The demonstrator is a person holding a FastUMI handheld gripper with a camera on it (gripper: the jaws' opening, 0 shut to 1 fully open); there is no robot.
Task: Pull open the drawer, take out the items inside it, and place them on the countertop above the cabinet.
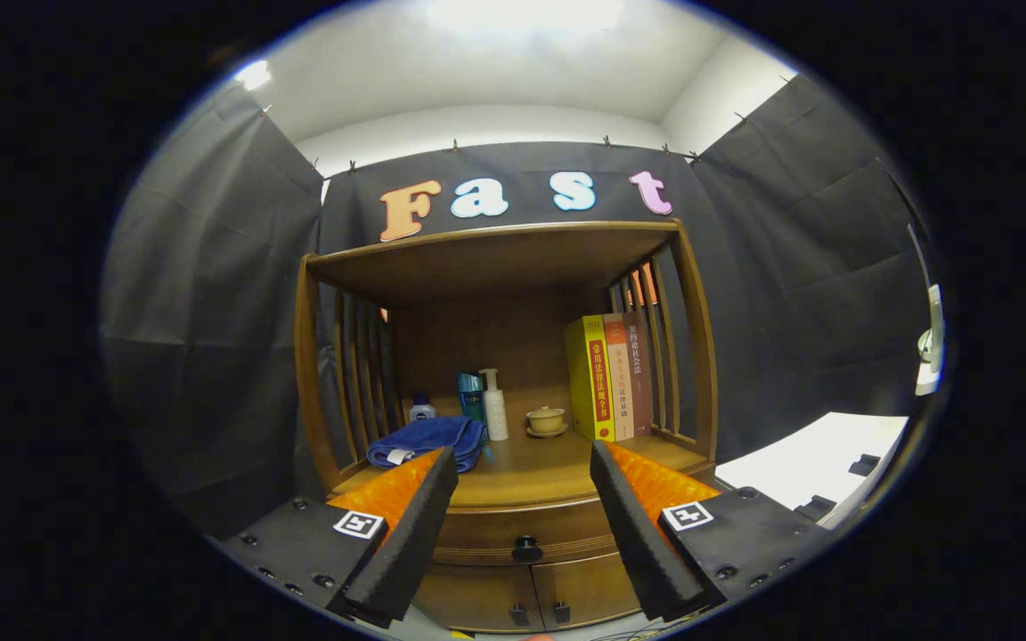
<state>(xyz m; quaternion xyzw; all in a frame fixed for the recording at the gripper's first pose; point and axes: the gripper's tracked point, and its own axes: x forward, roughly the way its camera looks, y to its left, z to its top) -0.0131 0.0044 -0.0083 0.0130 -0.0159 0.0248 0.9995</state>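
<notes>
Your hand-held gripper (524, 463) is hanging wide open right now, fingers spread with nothing between them, and it's sitting well back from the wooden cabinet (504, 374). Framed in the gap between the fingers is the drawer (522, 532), closed, with its little dark knob (526, 548) dead centre. Whatever's inside is hidden, so you're going in blind on what you'll be lifting out.

Biggest risk, I'm guessing: that knob looks small and round, so if you're closing on it off-centre the fingers could be slipping off mid-pull, or you're tugging at an angle and the drawer is jamming. Just below it are two cupboard doors (535, 595) with their own small handles, so don't drop too low and grab the wrong one.

Also watch the worktop (531, 467) above. It's already carrying a folded blue towel (428, 442), a few bottles (484, 402), a lidded cup (546, 420) and some books (611, 378), and the towel is sitting near the front edge. Landing space is looking tightest there.
</notes>
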